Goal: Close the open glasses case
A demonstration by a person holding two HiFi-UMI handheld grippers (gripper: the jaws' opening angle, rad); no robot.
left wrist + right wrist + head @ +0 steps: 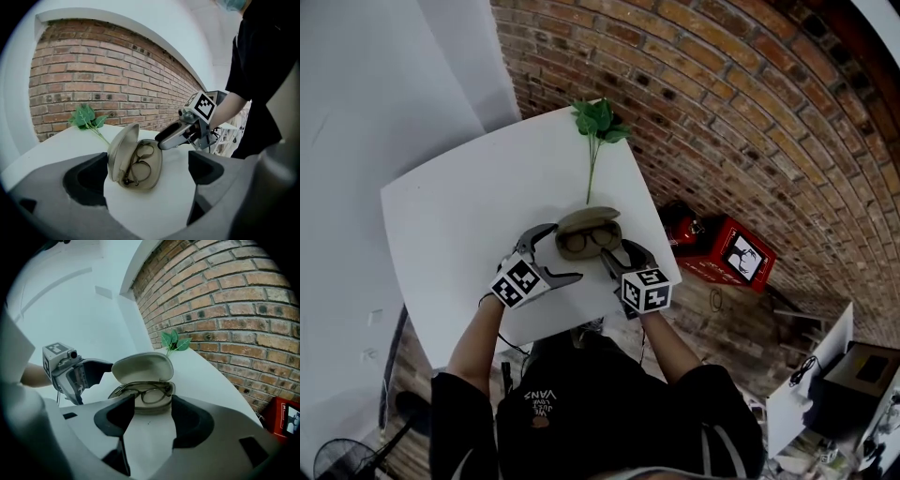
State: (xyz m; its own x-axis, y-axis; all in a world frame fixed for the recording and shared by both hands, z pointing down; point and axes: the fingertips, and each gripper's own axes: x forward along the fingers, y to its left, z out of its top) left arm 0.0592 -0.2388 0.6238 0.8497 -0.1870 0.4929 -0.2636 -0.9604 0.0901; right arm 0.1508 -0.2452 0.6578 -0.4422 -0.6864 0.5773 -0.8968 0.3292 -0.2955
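Left gripper view: the left gripper [147,174] has its jaws spread wide with nothing clamped; the glasses case [136,164] lies just past their tips, in the gap, and neither pad presses on it; the lid stands raised on the case's left side, and a pair of glasses [139,161] rests in the tray. In the right gripper view the right gripper [153,412] is likewise spread and empty; the case sits just beyond its tips, lid tilted up and back, glasses showing under it. From the head view, the two grippers flank the case from the near side, left at its left end, right at its right end; the case lies near the right edge of the white table [441,216]; a green leafy sprig [598,122] lies beyond it; a brick wall [722,94] runs alongside, with a red box [727,253] on the floor below.
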